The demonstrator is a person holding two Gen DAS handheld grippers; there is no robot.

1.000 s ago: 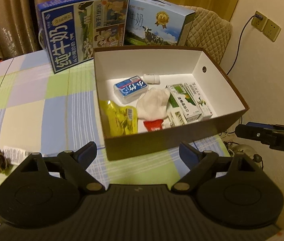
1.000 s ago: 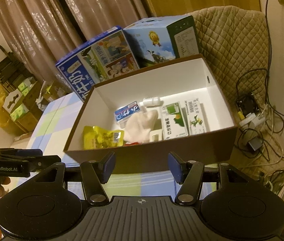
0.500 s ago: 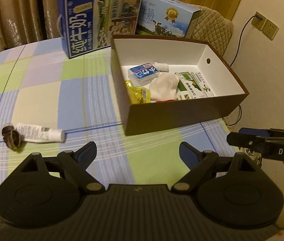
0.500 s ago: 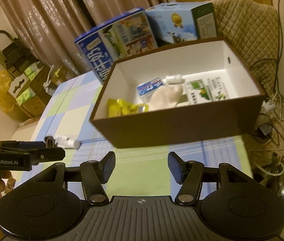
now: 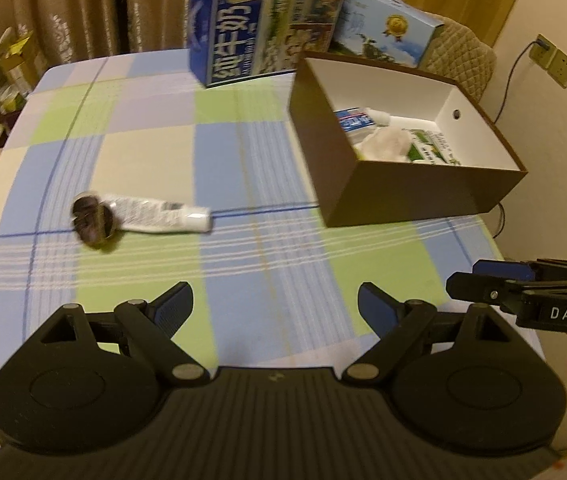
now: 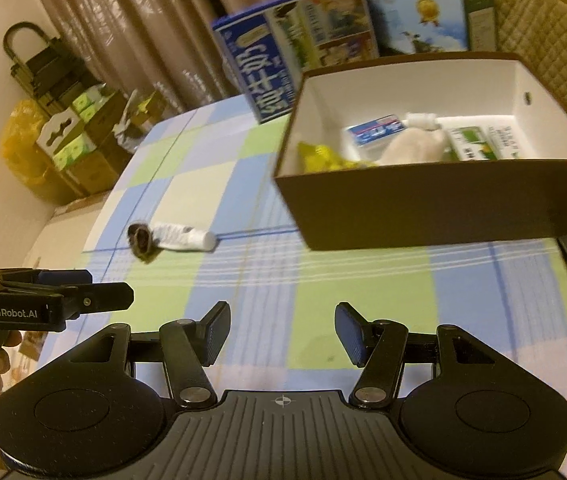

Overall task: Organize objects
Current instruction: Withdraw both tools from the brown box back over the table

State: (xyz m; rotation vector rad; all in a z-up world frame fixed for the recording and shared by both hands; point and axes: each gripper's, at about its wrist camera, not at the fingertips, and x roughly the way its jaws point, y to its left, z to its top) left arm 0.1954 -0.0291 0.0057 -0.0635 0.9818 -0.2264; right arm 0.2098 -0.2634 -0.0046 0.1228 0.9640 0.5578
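Both your grippers hang empty over the checked desk (image 5: pixel 155 152), jaws spread wide.

Your left gripper (image 5: pixel 274 308) and right gripper (image 6: pixel 282 334) touch nothing, only bare cloth showing between the blue pads. The white tube (image 5: pixel 159 216) lies flat out on the desk, one end touching a small dark brown object (image 5: pixel 93 220), well apart from the brown box (image 6: pixel 435 208). That box sits at the desk's right edge, holding a yellow pouch (image 6: pixel 319 156), a white cloth (image 6: pixel 411 148) and small cartons. Two milk cartons (image 5: pixel 267 20) stand behind it.

left wrist: above table (image 5: pixel 151 148), facing forward | right wrist: same, rightward | shared: brown box (image 5: pixel 415 196), tube (image 6: pixel 183 237)
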